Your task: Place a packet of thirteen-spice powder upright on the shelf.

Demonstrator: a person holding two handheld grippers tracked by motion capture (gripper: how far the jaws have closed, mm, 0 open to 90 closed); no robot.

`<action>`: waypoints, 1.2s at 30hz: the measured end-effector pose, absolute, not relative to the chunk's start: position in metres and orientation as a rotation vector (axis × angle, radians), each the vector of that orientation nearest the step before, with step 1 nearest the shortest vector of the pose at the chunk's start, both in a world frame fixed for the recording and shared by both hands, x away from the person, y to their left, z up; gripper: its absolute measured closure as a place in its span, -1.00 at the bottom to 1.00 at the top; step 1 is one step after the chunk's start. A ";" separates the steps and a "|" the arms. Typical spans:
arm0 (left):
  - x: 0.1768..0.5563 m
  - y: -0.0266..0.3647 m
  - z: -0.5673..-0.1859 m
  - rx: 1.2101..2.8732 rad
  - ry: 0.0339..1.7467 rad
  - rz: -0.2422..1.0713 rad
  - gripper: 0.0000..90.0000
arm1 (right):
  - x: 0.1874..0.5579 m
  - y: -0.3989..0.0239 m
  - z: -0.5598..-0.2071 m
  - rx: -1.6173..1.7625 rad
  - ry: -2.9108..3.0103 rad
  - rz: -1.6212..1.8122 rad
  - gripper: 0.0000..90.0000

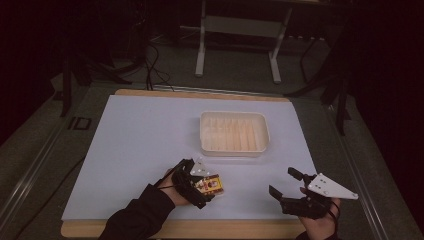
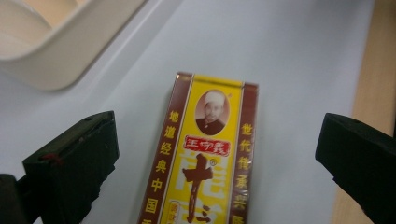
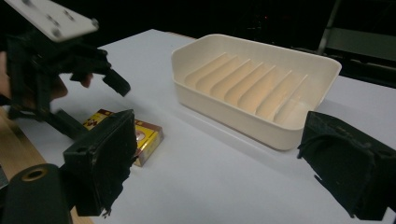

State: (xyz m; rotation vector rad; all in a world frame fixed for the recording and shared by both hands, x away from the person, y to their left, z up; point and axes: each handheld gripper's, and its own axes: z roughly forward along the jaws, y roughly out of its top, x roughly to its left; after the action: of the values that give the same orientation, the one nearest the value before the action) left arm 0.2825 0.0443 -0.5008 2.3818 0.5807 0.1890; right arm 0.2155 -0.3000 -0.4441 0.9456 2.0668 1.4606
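Yellow box (image 2: pixel 205 149) lies flat between the spread left tool (image 2: pixel 217 154), untouched.

Dark lab: equipment stands (image 1: pixel 237 37), floor cables (image 1: pixel 155 65)

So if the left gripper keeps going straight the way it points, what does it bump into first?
Probably the yellow spice box: it lies between the open left gripper's jaws, dead ahead. The cream ridged tray sits farther off to one side.
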 end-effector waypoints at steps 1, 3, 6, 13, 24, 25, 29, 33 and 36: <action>0.283 0.043 -0.503 2.391 0.585 0.196 -1.00 | 0.215 -0.300 -0.444 0.941 2.065 1.458 -0.76; 0.285 0.041 -0.507 2.407 0.585 0.177 -1.00 | 0.215 -0.300 -0.444 0.938 2.068 1.457 -0.76; 0.287 0.040 -0.511 2.438 0.581 0.177 -1.00 | 0.215 -0.300 -0.444 0.939 2.070 1.463 -0.76; 0.290 0.036 -0.517 2.532 0.536 0.152 -0.98 | 0.216 -0.300 -0.446 0.947 2.077 1.463 -0.76; 0.295 0.031 -0.520 2.628 0.518 0.162 -0.71 | 0.217 -0.300 -0.446 0.949 2.083 1.469 -0.75; 0.296 0.031 -0.520 2.635 0.515 0.152 -0.66 | 0.217 -0.300 -0.446 0.950 2.086 1.471 -0.75; 0.297 0.030 -0.520 2.661 0.510 0.128 -0.53 | 0.217 -0.300 -0.447 0.955 2.090 1.466 -0.75; 0.298 0.028 -0.518 2.682 0.521 0.122 -0.44 | 0.218 -0.300 -0.447 0.956 2.092 1.465 -0.75; 0.299 0.027 -0.517 2.690 0.519 0.121 -0.31 | 0.218 -0.300 -0.448 0.963 2.097 1.466 -0.75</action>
State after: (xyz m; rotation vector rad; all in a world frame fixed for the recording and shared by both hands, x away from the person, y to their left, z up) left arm 0.2986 0.0268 -0.5165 2.6902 0.5186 0.1215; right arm 0.2182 -0.2997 -0.4476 0.9633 2.0974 1.4664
